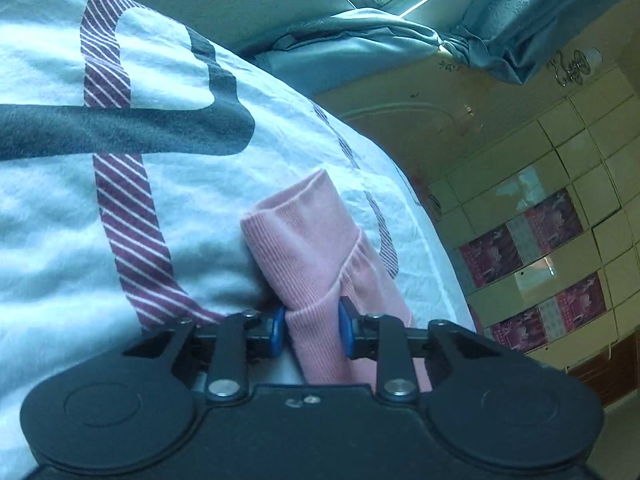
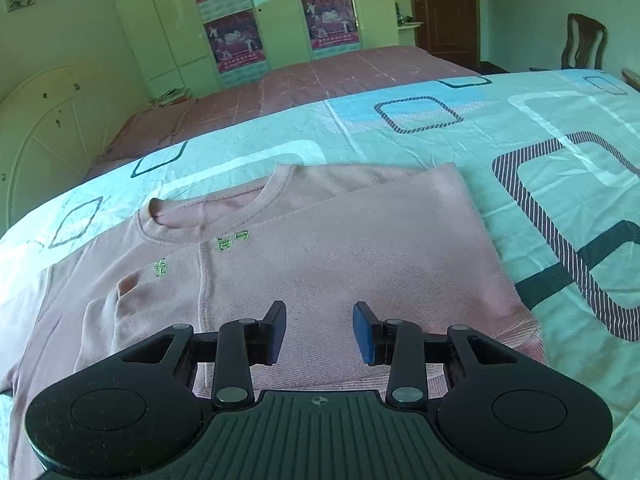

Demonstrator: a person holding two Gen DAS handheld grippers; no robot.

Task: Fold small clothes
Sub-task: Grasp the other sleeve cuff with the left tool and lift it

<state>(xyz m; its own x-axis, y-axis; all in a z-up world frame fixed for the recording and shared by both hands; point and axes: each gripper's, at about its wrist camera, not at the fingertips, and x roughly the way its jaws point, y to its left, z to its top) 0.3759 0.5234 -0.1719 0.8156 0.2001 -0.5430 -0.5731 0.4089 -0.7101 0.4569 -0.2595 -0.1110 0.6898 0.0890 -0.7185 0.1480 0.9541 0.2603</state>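
Observation:
A small pink sweatshirt (image 2: 328, 248) with green embroidery lies on the patterned bedsheet (image 2: 480, 132), its right side folded over the body. My right gripper (image 2: 320, 332) is open and empty, just above the shirt's lower part. In the left wrist view my left gripper (image 1: 312, 330) is shut on the pink sleeve (image 1: 308, 236) near its ribbed cuff, with the sleeve running forward over the sheet (image 1: 60, 208).
A second bed with a reddish cover (image 2: 304, 88) lies beyond. A wardrobe with posters (image 2: 256, 20), a door (image 2: 444, 4) and a chair (image 2: 584, 44) stand at the far wall. Blue curtains (image 1: 400, 36) hang by the window.

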